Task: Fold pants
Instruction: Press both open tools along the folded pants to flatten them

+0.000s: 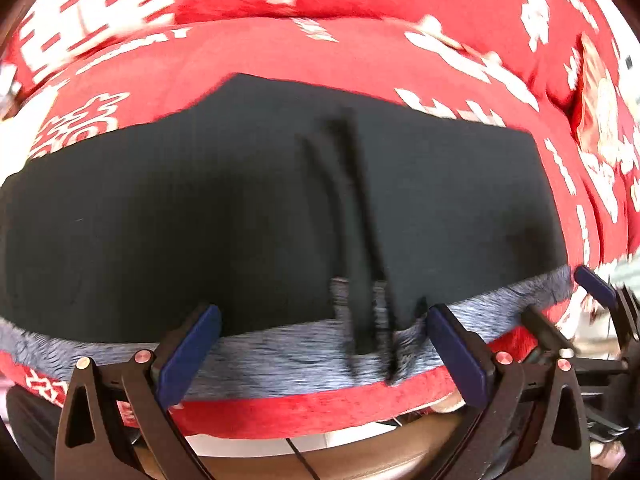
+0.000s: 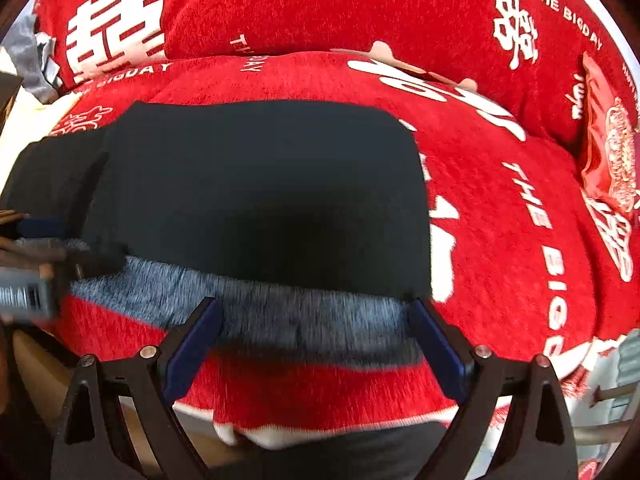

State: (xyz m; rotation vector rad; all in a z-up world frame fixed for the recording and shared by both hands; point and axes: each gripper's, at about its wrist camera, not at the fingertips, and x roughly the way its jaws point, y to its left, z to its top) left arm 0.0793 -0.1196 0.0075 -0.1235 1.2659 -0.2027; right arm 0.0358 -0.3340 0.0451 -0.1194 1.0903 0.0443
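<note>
While both grippers (image 1: pixel 324 342) (image 2: pixel 316 342) gape empty, dark pants (image 1: pixel 240 220) flat on red printed sofa cover (image 2: pixel 500 240).

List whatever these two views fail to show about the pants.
- Pants, left wrist view: the left end is cut off by the frame edge, so the full length stays unknown.
- Grey waistband, right wrist view: motion blur smears it, so no detail reads.
- Drawstrings, left wrist view: blurred; where their tips end is unclear.
- Layers folded underneath: hidden in both views by the dark top layer.
</note>
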